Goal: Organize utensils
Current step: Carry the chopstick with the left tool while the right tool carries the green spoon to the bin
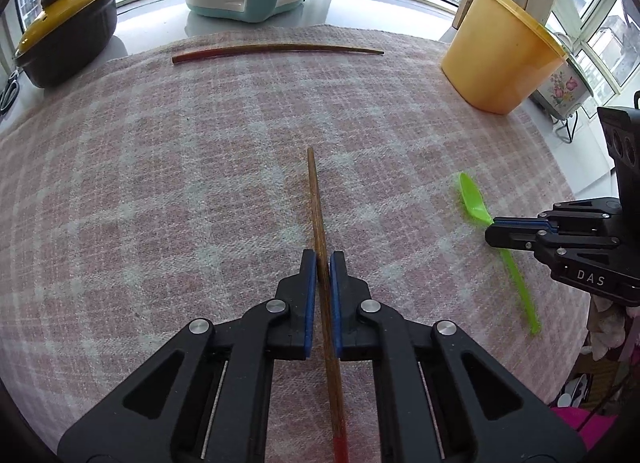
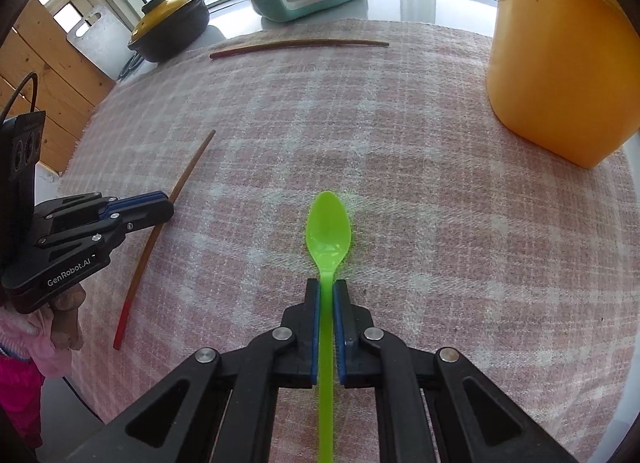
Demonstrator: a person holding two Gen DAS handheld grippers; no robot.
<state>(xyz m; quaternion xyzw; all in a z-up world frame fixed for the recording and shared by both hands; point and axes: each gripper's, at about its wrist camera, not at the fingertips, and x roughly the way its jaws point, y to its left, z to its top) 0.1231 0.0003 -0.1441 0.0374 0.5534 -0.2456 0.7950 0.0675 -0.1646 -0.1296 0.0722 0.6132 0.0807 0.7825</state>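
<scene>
Utensils clamped on pink checked cloth [image 1: 180,167].
Left gripper [image 1: 323,259] is closed on a brown wooden chopstick [image 1: 316,199], well short of the yellow plastic tub [image 1: 500,51]. Right gripper [image 2: 327,287] is closed on a green plastic spoon [image 2: 329,229], left of that tub.

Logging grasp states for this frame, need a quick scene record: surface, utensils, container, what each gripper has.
surface: pink plaid cloth
left gripper: shut on the near chopstick, which lies flat on the cloth
right gripper: shut on the green plastic spoon at its handle, bowl pointing away
loose utensil: second chopstick, across the far edge of the cloth, untouched
container: yellow plastic tub, far right, upright
background: dark clay pot with a yellow lid, far left
</scene>
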